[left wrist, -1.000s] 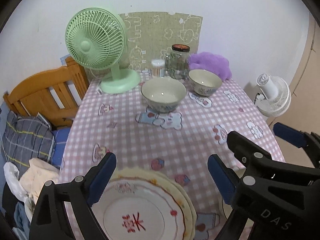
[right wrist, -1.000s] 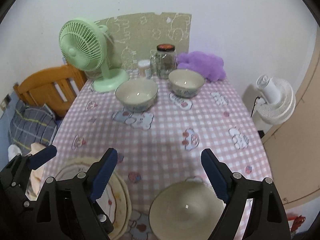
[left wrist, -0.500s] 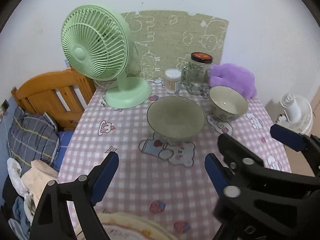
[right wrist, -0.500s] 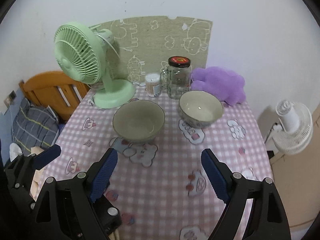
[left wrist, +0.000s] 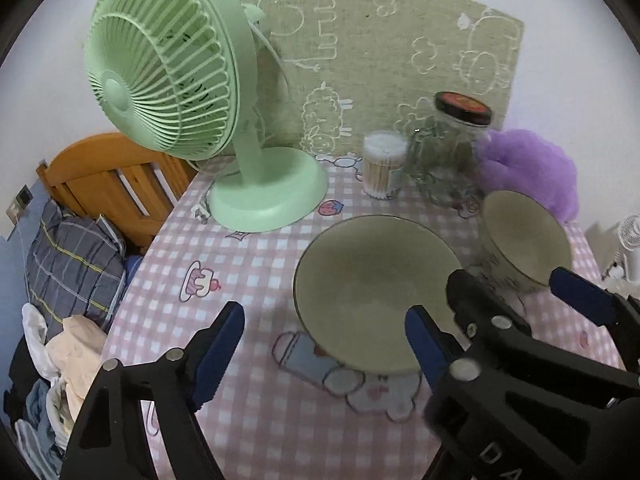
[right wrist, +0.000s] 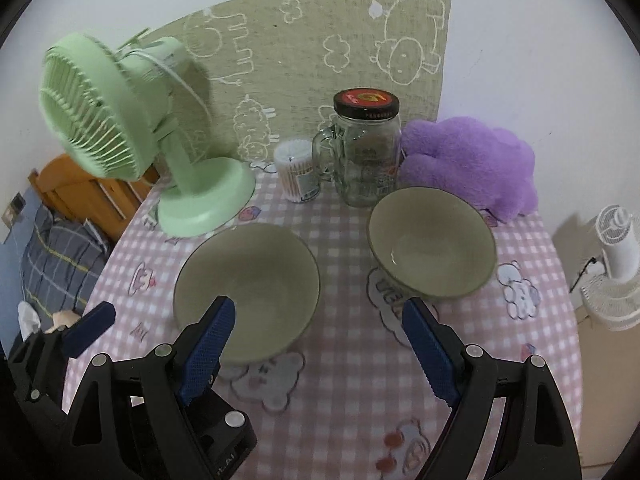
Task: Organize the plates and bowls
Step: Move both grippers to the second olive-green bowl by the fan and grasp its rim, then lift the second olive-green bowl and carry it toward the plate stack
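Two beige bowls stand on the pink checked table (right wrist: 344, 408). The large bowl (left wrist: 376, 284) lies just ahead of my left gripper (left wrist: 324, 314), its near rim showing in the gap between the blue pads. Those jaws are closing and no pad presses on the bowl. The small bowl (left wrist: 524, 236) stands to its right. In the right wrist view the large bowl (right wrist: 244, 280) is at the left finger and the small bowl (right wrist: 432, 240) just beyond the right finger. My right gripper (right wrist: 320, 308) is open and holds nothing. No plates are in view.
A green desk fan (left wrist: 168, 68) stands at the back left. A cotton-swab tub (left wrist: 382, 168), a lidded glass jar (left wrist: 452, 152) and a purple plush (left wrist: 532, 172) line the wall. A wooden headboard (left wrist: 112, 184) and clothes lie left of the table; a white fan (right wrist: 616, 264) right.
Both grippers moved forward over the table toward the two bowls. The plate stack and the near bowl dropped out of view. The left jaws narrowed a little.
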Action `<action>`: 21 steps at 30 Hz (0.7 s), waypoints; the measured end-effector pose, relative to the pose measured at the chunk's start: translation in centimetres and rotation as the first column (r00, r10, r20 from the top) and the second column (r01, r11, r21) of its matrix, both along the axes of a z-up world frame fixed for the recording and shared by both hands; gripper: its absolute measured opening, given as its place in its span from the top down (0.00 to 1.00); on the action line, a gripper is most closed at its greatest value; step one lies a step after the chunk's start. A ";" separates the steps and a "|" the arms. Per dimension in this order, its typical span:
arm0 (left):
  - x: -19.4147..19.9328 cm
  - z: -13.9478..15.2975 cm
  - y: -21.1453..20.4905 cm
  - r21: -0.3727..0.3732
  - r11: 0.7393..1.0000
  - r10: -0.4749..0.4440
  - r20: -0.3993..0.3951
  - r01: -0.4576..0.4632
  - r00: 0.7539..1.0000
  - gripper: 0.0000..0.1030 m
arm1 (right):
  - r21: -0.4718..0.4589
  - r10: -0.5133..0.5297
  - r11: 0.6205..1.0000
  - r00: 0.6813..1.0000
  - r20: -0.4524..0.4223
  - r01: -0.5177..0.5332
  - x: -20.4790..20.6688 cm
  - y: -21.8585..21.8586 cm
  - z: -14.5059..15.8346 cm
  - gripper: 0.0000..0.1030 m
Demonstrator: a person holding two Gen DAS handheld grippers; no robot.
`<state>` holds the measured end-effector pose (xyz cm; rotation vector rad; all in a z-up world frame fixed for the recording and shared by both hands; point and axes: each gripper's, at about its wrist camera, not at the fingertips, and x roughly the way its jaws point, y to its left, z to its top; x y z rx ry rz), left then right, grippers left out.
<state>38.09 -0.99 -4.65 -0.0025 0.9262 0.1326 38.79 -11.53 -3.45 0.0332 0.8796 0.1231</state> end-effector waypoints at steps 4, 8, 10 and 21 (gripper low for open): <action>1.9 -1.5 0.7 -0.023 1.000 0.018 -0.020 -0.018 1.000 0.25 | 0.024 0.013 1.000 1.000 -0.017 -0.012 2.3 0.4 -1.4 0.26; 3.3 -2.9 1.1 -0.037 0.999 0.036 -0.038 -0.037 0.999 0.32 | 0.035 0.017 0.999 0.999 -0.035 -0.016 3.9 0.8 -2.8 0.27; 3.8 -3.5 1.0 -0.031 0.999 0.042 -0.047 -0.043 0.998 0.38 | 0.036 0.017 0.999 0.999 -0.043 -0.015 4.5 0.9 -3.4 0.33; 5.3 -5.7 1.4 -0.024 0.997 0.075 -0.116 -0.078 0.990 0.77 | 0.049 0.032 0.998 0.993 -0.111 -0.027 6.6 1.1 -6.1 0.79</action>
